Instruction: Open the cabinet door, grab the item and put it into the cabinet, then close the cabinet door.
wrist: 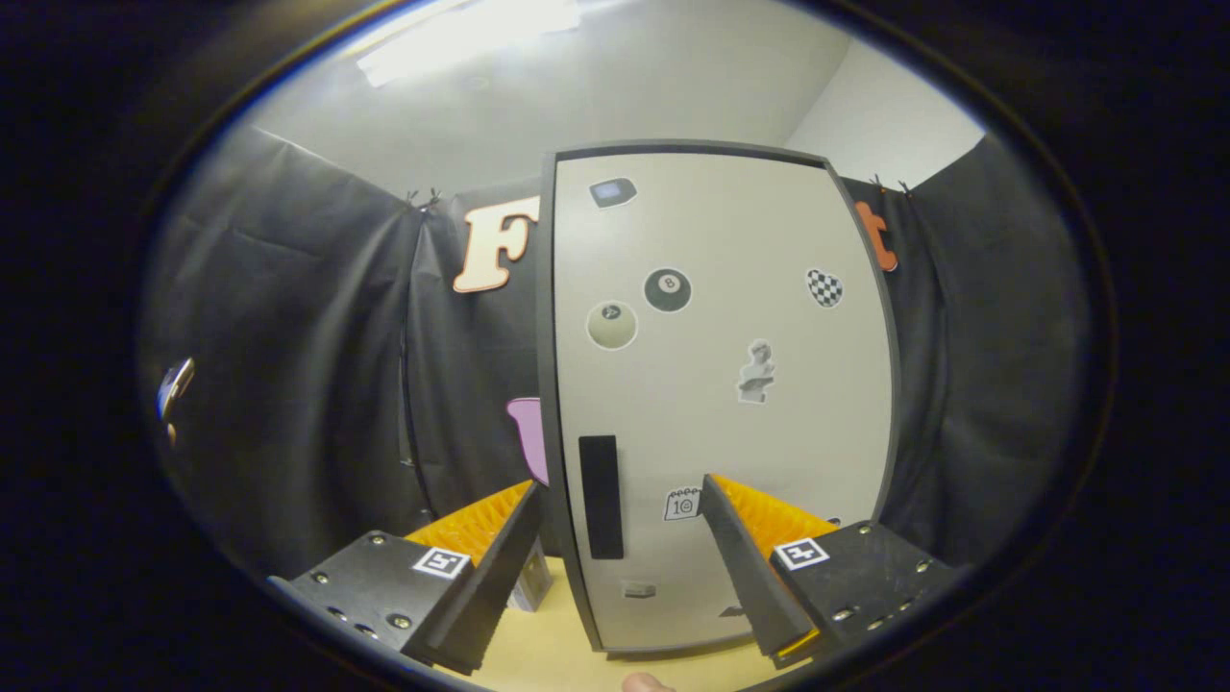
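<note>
**Fingers spread wide before a shut cabinet door**

Fingers of the gripper (pixel 615 567) stand well apart with nothing between them but air — they hold nothing, and neither one touches the cabinet (pixel 721 384). The tall pale cabinet stands upright on the light wooden worktop (pixel 538 654), its door closed flat inside a dark frame. A dark vertical handle (pixel 601 497) sits low on the door, near its left edge, and it shows just ahead of the fingers, in the gap between them and nearer the left one. That placing looks deliberate: with the handle framed like this, I'd judge the person is lining up to take it and swing the door open, which is the first step of the task and not yet done.

Stickers dot the door — a black eight ball (pixel 667 289), a pale ball (pixel 612 325), a chequered heart (pixel 824 287), a small bust (pixel 756 372) — and tell nothing about the job.

The item to be stowed I can't pick out for certain; a small pale block (pixel 531 584) stands on the worktop at the cabinet's left foot, mostly hidden behind the left finger, and may be it.

The gripper is held level and nearly square to the door, pointing at its lower part. A fingertip of the person's hand (pixel 646 682) peeps in at the worktop's near edge, beneath the fingers.
</note>
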Motion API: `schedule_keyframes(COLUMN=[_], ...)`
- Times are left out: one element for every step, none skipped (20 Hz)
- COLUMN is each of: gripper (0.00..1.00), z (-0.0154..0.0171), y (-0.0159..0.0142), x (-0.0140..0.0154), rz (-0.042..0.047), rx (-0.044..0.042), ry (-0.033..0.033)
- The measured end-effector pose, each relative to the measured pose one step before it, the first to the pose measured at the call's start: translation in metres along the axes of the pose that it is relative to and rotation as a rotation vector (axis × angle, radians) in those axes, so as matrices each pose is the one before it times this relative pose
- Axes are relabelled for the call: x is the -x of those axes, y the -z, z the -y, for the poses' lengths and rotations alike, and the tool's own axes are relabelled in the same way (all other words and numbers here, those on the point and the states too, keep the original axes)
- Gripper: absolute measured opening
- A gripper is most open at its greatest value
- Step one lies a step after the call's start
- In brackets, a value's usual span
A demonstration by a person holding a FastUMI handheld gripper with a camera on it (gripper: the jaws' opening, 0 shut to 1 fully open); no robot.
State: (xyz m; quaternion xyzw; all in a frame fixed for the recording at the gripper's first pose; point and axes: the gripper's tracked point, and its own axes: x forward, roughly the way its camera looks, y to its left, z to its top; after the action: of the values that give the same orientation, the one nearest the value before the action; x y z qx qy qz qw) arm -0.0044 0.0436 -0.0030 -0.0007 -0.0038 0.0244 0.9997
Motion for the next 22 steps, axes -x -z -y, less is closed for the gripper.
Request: schedule_keyframes(gripper=[0.99,0.99,0.99,0.99,0.99,0.99,0.99,0.99,0.99,0.99,0.99,0.99,0.99,0.99,0.99,0.99,0.99,0.99,0.99,0.99,0.99,0.99], z=[-0.00194,-0.0018,-0.00104,-0.001,-0.00049,-0.00024,0.00006,-0.00035,-0.00064,-0.00121,-0.002,-0.00261,-0.00244,-0.00349,-0.00315,-0.00186,-0.00151,-0.00172,-0.00036,-0.00069,0.00001,0.00123], y=[0.00114,0.00135,0.00021,0.00069,0.00084,0.00253,0.00273,0.00219,0.00323,0.00239,0.00365,0.00271,0.00247,0.00205,0.00173,0.00311,0.00214,0.00219,0.00189,0.00237,0.00292,0.00189], x=[0.00042,-0.00033,-0.00081,-0.00138,-0.00207,-0.0026,-0.0036,-0.00378,-0.00553,-0.00461,-0.00591,-0.008,-0.00499,-0.00597,-0.00558,-0.00542,-0.00441,-0.00352,-0.00349,-0.00234,-0.00284,-0.00234], rz=[-0.002,-0.00276,-0.00037,-0.0002,-0.00161,-0.00505,-0.00704,-0.00439,-0.00727,-0.00306,-0.00588,-0.00129,-0.00251,-0.00124,-0.0011,-0.00561,-0.00453,-0.00345,-0.00421,-0.00525,-0.00715,-0.00276], rx=[0.00325,0.00076,0.00069,0.00262,0.00437,0.00419,0.00496,0.00448,0.00535,0.00485,0.00694,0.00899,0.00469,0.00169,0.00003,-0.00058,0.00003,0.00282,0.00601,0.00556,0.00726,0.00581], ry=[-0.00099,-0.00086,0.00086,0.00085,0.00134,0.00226,0.00289,0.00317,0.0025,-0.00032,-0.00071,-0.00033,-0.00299,-0.00433,-0.00283,-0.00139,0.00151,-0.00082,0.00138,-0.00056,0.00371,0.00453])
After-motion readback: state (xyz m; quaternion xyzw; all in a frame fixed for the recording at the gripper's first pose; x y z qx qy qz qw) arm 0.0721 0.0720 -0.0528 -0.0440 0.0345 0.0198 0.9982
